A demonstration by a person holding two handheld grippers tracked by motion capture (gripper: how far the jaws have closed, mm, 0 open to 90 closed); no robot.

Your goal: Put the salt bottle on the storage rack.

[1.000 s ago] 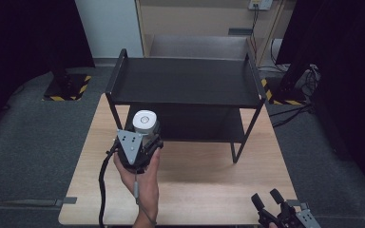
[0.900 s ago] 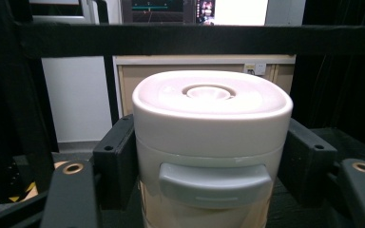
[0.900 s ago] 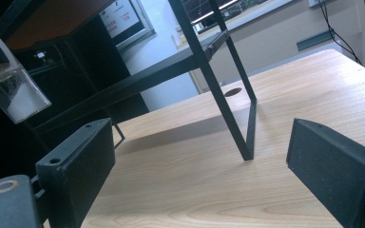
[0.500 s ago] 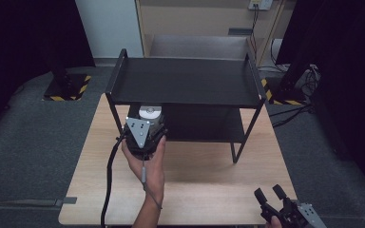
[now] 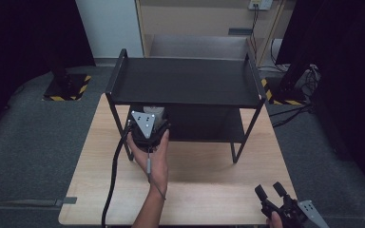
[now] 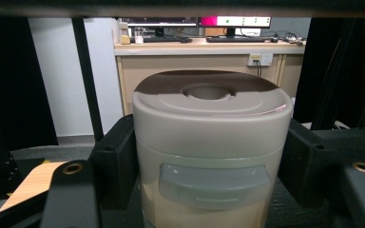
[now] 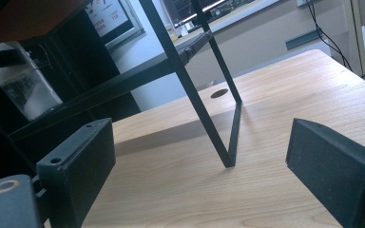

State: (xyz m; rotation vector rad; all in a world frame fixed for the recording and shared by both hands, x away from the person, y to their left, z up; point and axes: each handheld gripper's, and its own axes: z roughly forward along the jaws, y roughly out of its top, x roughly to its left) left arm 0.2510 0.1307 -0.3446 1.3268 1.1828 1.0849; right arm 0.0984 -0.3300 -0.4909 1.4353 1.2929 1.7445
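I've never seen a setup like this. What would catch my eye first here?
First, the black two-tier rack standing on the wooden table. Then the left gripper, held in a hand at the rack's front left, its jaws clamped on a beige lidded container at the edge of the lower shelf. The right gripper waits open at the table's near right corner.
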